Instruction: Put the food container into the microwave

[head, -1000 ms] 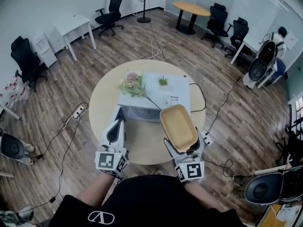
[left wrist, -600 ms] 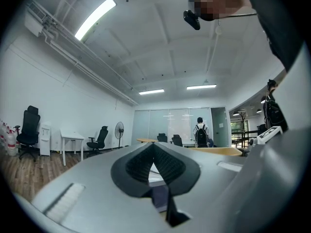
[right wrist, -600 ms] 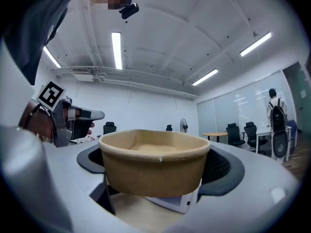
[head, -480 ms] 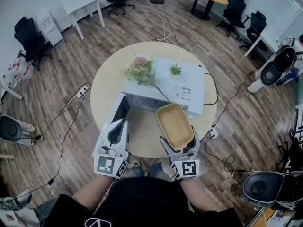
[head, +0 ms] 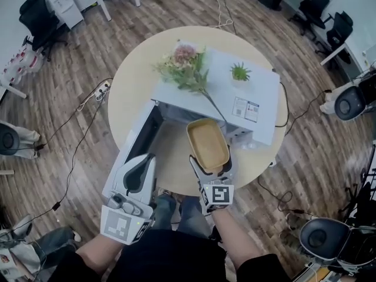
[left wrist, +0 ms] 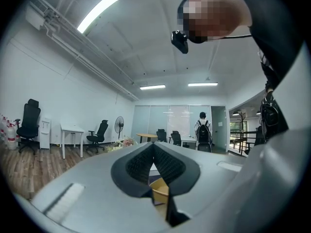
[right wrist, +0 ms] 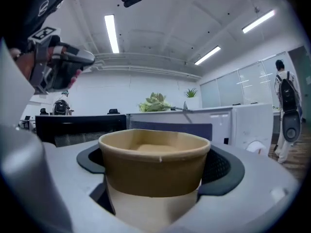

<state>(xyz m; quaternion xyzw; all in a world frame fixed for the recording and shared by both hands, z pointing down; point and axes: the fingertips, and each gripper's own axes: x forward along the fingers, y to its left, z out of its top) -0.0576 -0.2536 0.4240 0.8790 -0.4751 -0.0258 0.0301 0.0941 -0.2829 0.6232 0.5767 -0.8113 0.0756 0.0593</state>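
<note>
Round table [head: 132,93] carries a white microwave [head: 258,87] with its door [head: 141,137] open. Beside that door hangs the left gripper [head: 144,160], jaws together and empty. Before the microwave's mouth, the right gripper [head: 210,168] clamps one end of the tan container [head: 207,144].

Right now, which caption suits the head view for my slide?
Right gripper holds a tan food container before the open microwave; left gripper shut, empty.

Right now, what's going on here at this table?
A person holds a gripper in each hand. The right gripper has its jaws on a tan food container just in front of the microwave, whose door stands open. The left gripper hangs empty, jaws together, near the door. The container isn't inside yet.
</note>
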